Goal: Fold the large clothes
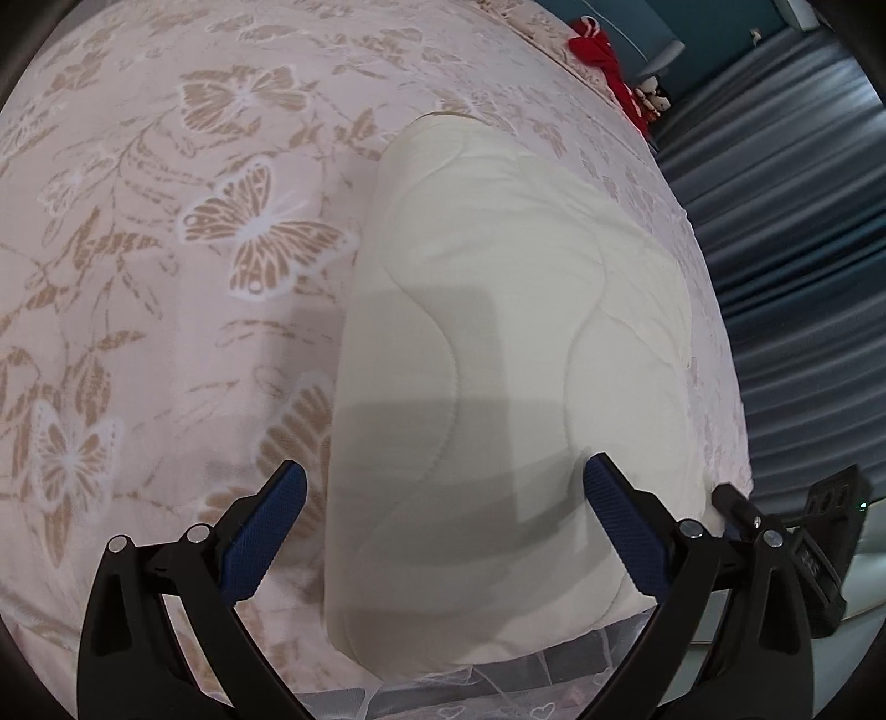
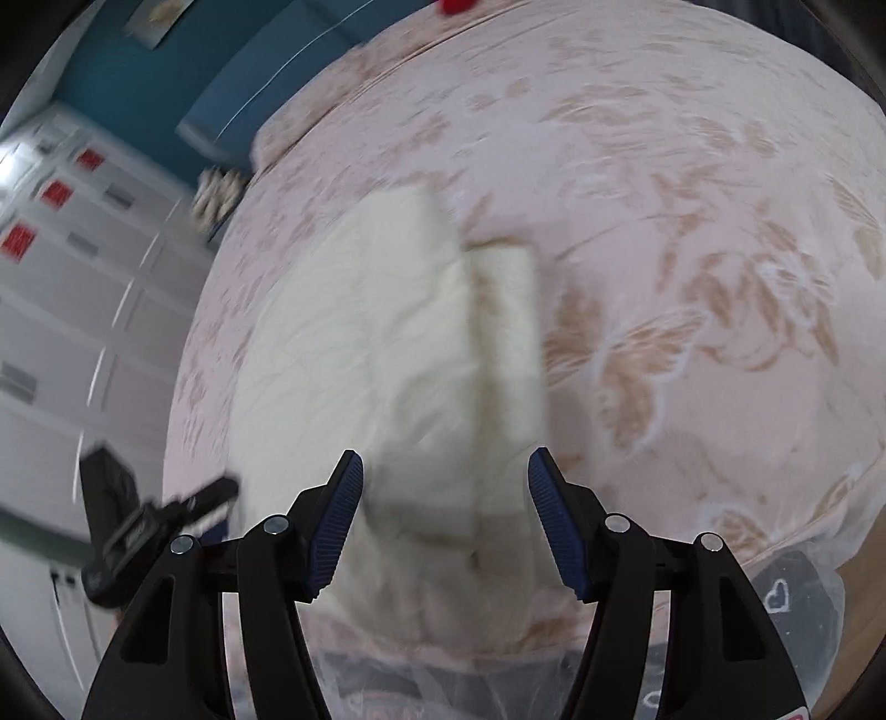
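- Cream quilted garment lies folded on the butterfly-print bed cover, centre-right of the left view.
- Left gripper: jaws apart, empty, above its near end.
- Right gripper: jaws apart, empty; view blurred.
- Judged: fold nearly done; next, grip an edge for a last fold.

Occlusion and blur notes
Right wrist view motion-blurred: cream garment folds and white cabinets indistinct; red item cut off.

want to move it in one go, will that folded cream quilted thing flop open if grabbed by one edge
Probably yes: the cream quilted blanket shows soft stitched padding, so it likely sags. Its loose folded layer could slide off. It looks puffy, probably light for its bulk.
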`<state>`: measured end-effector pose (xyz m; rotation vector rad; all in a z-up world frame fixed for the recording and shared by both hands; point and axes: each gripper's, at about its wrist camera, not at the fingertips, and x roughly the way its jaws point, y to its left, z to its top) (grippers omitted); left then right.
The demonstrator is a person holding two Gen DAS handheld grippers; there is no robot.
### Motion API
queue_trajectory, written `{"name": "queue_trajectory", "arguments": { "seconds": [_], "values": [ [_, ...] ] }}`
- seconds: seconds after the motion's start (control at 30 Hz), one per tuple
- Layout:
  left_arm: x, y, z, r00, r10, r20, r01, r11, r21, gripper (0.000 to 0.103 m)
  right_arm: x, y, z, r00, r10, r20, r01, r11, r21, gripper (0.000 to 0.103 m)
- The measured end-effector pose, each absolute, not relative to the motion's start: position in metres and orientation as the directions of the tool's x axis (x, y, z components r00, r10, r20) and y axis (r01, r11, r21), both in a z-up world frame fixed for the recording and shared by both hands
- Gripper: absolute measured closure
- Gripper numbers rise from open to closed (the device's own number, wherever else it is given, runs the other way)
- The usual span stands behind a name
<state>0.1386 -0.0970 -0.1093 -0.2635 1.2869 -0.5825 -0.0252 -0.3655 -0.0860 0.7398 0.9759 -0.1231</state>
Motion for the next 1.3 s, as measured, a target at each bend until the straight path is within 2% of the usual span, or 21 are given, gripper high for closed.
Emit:
{"name": "queue_trajectory", "arguments": {
  "seconds": [0.07, 0.17, 0.2, 0.27, 0.33, 0.4, 0.5, 0.6, 0.73, 0.8, 0.9, 1.03, 1.2, 1.3],
  "values": [
    [0.135, -0.097, -0.107, 0.168, -0.543, -0.823, 0.269, 0.828, -0.491, 0.005, -0.021, -0.355, -0.095, 0.535, 0.241, -0.810, 0.388, 0.781, 0.489, 0.078],
    [0.129, -0.096, -0.095, 0.190, -0.537, -0.822, 0.275, 0.833, -0.481, 0.005, -0.035, -0.350, -0.078, 0.587, 0.212, -0.781, 0.376, 0.783, 0.495, 0.085],
    [0.128, -0.092, -0.091, 0.200, -0.541, -0.817, 0.277, 0.831, -0.482, 0.005, -0.044, -0.348, -0.065, 0.626, 0.207, -0.752, 0.349, 0.788, 0.507, 0.086],
    [0.124, -0.090, -0.086, 0.217, -0.544, -0.811, 0.285, 0.830, -0.480, 0.005, -0.052, -0.347, -0.062, 0.626, 0.176, -0.760, 0.349, 0.808, 0.475, 0.086],
    [0.122, -0.093, -0.091, 0.210, -0.524, -0.826, 0.296, 0.839, -0.457, 0.005, -0.051, -0.349, -0.089, 0.555, 0.152, -0.818, 0.386, 0.824, 0.415, 0.086],
    [0.120, -0.097, -0.101, 0.190, -0.501, -0.845, 0.295, 0.850, -0.437, 0.005, -0.054, -0.359, -0.128, 0.513, 0.180, -0.839, 0.458, 0.770, 0.445, 0.085],
    [0.115, -0.099, -0.112, 0.159, -0.525, -0.836, 0.275, 0.837, -0.474, 0.005, -0.057, -0.365, -0.148, 0.531, 0.203, -0.823, 0.474, 0.734, 0.487, 0.084],
    [0.115, -0.101, -0.120, 0.143, -0.518, -0.844, 0.271, 0.840, -0.470, 0.005, -0.058, -0.367, -0.139, 0.548, 0.201, -0.812, 0.464, 0.734, 0.495, 0.081],
    [0.116, -0.105, -0.120, 0.143, -0.516, -0.845, 0.284, 0.839, -0.464, 0.005, -0.063, -0.352, -0.102, 0.553, 0.018, -0.833, 0.475, 0.815, 0.333, 0.050],
    [0.117, -0.109, -0.123, 0.130, -0.519, -0.845, 0.294, 0.834, -0.467, 0.005, -0.057, -0.348, -0.105, 0.505, -0.010, -0.863, 0.487, 0.829, 0.276, 0.044],
    [0.120, -0.113, -0.129, 0.105, -0.523, -0.846, 0.295, 0.829, -0.476, 0.005, -0.050, -0.359, -0.123, 0.469, 0.062, -0.881, 0.510, 0.795, 0.328, 0.036],
    [0.126, -0.112, -0.140, 0.067, -0.542, -0.838, 0.282, 0.816, -0.505, 0.005, -0.052, -0.370, -0.145, 0.471, 0.199, -0.859, 0.528, 0.717, 0.455, 0.026],
    [0.134, -0.111, -0.158, -0.005, -0.591, -0.807, 0.234, 0.784, -0.576, 0.005, -0.050, -0.378, -0.166, 0.496, 0.336, -0.801, 0.519, 0.625, 0.583, 0.026],
    [0.133, -0.113, -0.157, -0.015, -0.586, -0.810, 0.239, 0.784, -0.572, 0.005, -0.048, -0.381, -0.169, 0.503, 0.370, -0.781, 0.513, 0.600, 0.614, 0.036]
  ]
}}
